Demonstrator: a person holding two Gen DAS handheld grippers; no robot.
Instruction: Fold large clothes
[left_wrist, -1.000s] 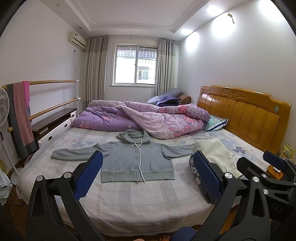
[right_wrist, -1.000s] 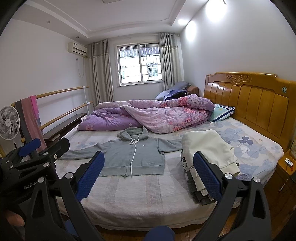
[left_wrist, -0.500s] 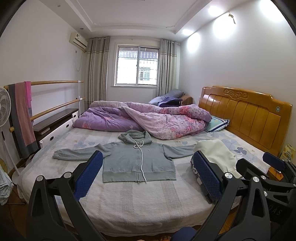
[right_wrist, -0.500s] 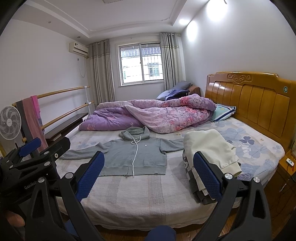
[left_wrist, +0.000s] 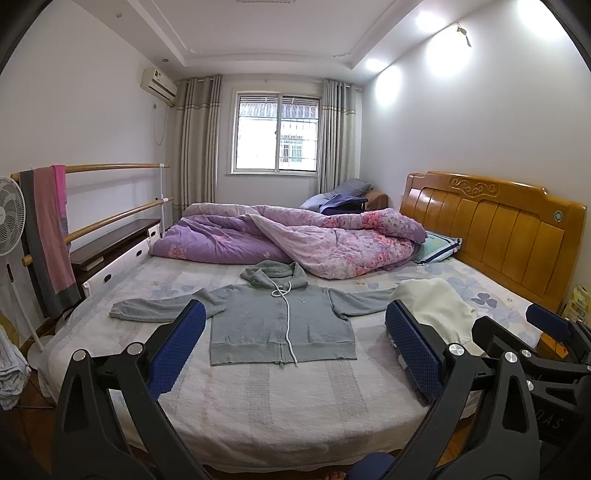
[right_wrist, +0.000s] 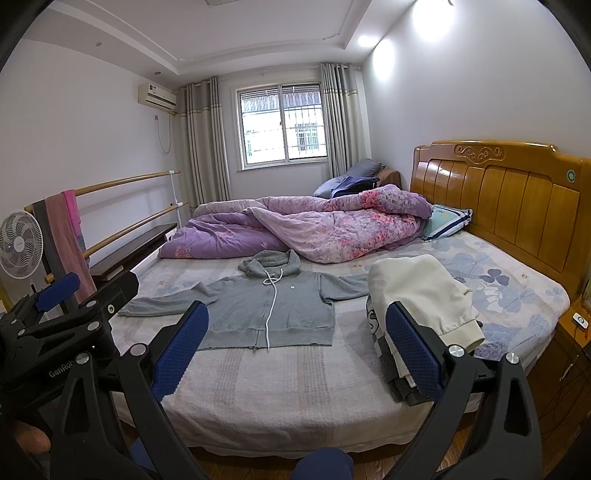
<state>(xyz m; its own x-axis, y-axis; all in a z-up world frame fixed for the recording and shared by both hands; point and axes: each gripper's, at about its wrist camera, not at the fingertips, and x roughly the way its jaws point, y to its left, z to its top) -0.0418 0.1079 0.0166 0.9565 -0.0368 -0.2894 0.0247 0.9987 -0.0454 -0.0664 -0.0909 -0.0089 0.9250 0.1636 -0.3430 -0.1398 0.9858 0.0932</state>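
A: So, grip status? Left gripper (left_wrist: 295, 350) and right gripper (right_wrist: 295, 350): jaws spread wide on both, nothing between the pads, both hanging off the near edge of the bed (left_wrist: 280, 406), well short of any cloth.

B: And the hoodie?

A: Grey hoodie (left_wrist: 280, 325) lies flat, front up, mid-bed. Zipped, both sleeves stretched out left and right, hood on the far side, white drawstring trailing down the front. No fold in it yet.

B: So progress is zero?

A: On this piece, yes, by my read. To its right sits a stack of folded clothes (right_wrist: 417, 295), cream piece on top, darker layers under it. Looks like finished work, but I can't confirm that.

B: Counts?

A: One hoodie unfolded. One stack; layer count not readable. Two grippers. Far side: one purple quilt (left_wrist: 288, 240), bunched, and one striped pillow (left_wrist: 439, 247) by the headboard (left_wrist: 491, 229). Left of the bed: one towel (left_wrist: 48, 236) on a rail, one fan (right_wrist: 20, 243).

B: Remaining?

A: Sleeves in, body over, then onto the stack, I'd guess.
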